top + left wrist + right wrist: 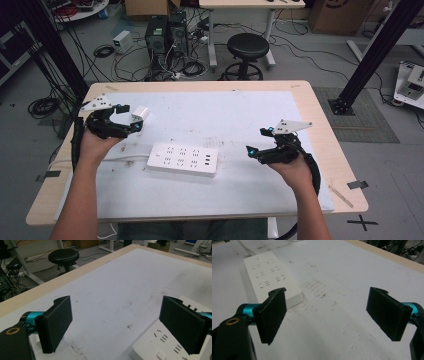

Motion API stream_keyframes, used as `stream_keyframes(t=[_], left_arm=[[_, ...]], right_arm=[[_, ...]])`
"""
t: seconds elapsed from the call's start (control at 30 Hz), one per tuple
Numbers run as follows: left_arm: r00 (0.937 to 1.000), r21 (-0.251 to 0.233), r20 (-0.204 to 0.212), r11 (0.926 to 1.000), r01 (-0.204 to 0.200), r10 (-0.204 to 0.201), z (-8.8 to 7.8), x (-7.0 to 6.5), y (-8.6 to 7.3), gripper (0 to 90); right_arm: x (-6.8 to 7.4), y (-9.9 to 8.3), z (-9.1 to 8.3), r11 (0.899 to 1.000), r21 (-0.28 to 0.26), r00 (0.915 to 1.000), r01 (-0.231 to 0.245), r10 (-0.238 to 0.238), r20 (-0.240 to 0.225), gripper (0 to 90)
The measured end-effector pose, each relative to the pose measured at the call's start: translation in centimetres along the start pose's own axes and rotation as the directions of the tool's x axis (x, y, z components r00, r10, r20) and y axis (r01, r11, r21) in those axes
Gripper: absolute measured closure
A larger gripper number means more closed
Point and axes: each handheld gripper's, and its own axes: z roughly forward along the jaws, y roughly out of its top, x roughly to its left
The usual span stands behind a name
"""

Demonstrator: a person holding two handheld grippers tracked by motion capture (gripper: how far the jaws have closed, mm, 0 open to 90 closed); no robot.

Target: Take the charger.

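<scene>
A white power strip [182,159] lies flat on the white mat [225,115] in the middle of the table; its cable runs off to the left. My left gripper [131,117] hovers at the mat's left side, open, with nothing between the pads [57,322]. In the left gripper view the strip [160,347] sits low on the right, behind the right jaw. A small white block [141,113] rests right beside the left gripper's tips. My right gripper [256,141] is open to the right of the strip, pointing left. The right gripper view has the strip [270,275] ahead at upper left.
The wooden table [320,125] borders the mat on all sides. Beyond the far edge stand a black stool [247,47], computer towers [165,32] and tangled floor cables. Black frame posts [372,60] rise at both sides.
</scene>
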Motion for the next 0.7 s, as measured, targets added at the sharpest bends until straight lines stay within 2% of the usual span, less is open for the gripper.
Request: stream_keyframes(t=[0.1, 0.13, 0.2, 0.23, 0.27, 0.3, 0.33, 0.4, 0.43, 0.5, 0.53, 0.57, 0.6, 0.63, 0.7], left_arm=[[0.9998, 0.007, -0.010, 0.9998, 0.019, -0.019, 0.6, 0.8, 0.3, 11.3], [0.9988, 0.046, -0.032, 0.9983, 0.037, -0.036, 1.7, 1.7, 0.4, 11.3], [0.9988, 0.046, -0.032, 0.9983, 0.037, -0.036, 1.7, 1.7, 0.4, 11.3], [0.9962, 0.064, -0.062, 0.9959, 0.064, -0.060, 2.9, 2.8, 0.2, 11.3], [0.9949, 0.071, -0.070, 0.9944, 0.078, -0.073, 3.3, 3.1, 0.1, 11.3], [0.9949, 0.071, -0.070, 0.9944, 0.078, -0.073, 3.3, 3.1, 0.1, 11.3], [0.9920, 0.093, -0.089, 0.9908, 0.098, -0.090, 3.9, 3.7, -0.2, 11.3], [0.9920, 0.093, -0.089, 0.9908, 0.098, -0.090, 3.9, 3.7, -0.2, 11.3], [0.9892, 0.120, -0.103, 0.9859, 0.117, -0.105, 4.5, 4.2, -0.4, 11.3], [0.9870, 0.150, -0.128, 0.9819, 0.116, -0.097, 5.0, 4.7, -0.4, 11.3], [0.9870, 0.150, -0.128, 0.9819, 0.116, -0.097, 5.0, 4.7, -0.4, 11.3], [0.9827, 0.163, -0.157, 0.9788, 0.124, -0.098, 5.3, 5.3, -0.5, 11.3], [0.9776, 0.157, -0.168, 0.9756, 0.154, -0.128, 5.7, 5.7, -0.8, 11.3], [0.9747, 0.164, -0.176, 0.9722, 0.167, -0.138, 6.0, 6.1, -1.1, 11.3], [0.9747, 0.164, -0.176, 0.9722, 0.167, -0.138, 6.0, 6.1, -1.1, 11.3]], right_arm=[[0.1, 0.0, 0.1, 1.000, 0.011, 1.0000, 0.006, -0.006, 0.000, 17.0], [0.2, 0.0, 0.1, 1.000, 0.006, 1.0000, 0.005, -0.005, -0.001, 17.1], [0.2, 0.0, 0.1, 1.000, 0.009, 1.0000, 0.003, -0.003, 0.000, 17.1], [0.2, 0.0, 0.0, 1.000, 0.009, 1.0000, 0.004, -0.004, 0.003, 17.0], [0.1, 0.0, 0.0, 1.000, 0.004, 0.9999, 0.010, -0.010, 0.002, 17.0], [0.1, 0.0, 0.0, 1.000, 0.004, 0.9999, 0.010, -0.010, 0.002, 17.0], [0.1, -0.1, 0.0, 1.000, 0.005, 1.0000, 0.002, -0.002, 0.004, 17.0], [0.1, -0.1, 0.0, 1.000, 0.005, 1.0000, 0.004, -0.004, 0.007, 17.0], [0.1, -0.1, 0.0, 1.000, 0.011, 1.0000, 0.000, 0.000, 0.008, 17.0], [0.1, -0.2, 0.1, 1.000, 0.014, 0.9999, -0.006, 0.006, 0.011, 17.0], [0.1, -0.2, 0.1, 1.000, 0.014, 0.9999, -0.006, 0.006, 0.011, 17.0], [0.1, -0.3, 0.2, 1.000, 0.011, 1.0000, -0.002, 0.002, 0.009, 17.0], [0.1, -0.3, 0.2, 1.000, 0.016, 0.9999, -0.008, 0.007, 0.011, 17.0], [0.1, -0.4, 0.2, 1.000, 0.016, 0.9999, -0.007, 0.006, 0.011, 17.0], [0.1, -0.4, 0.3, 1.000, 0.016, 0.9999, -0.006, 0.006, 0.011, 17.0]])
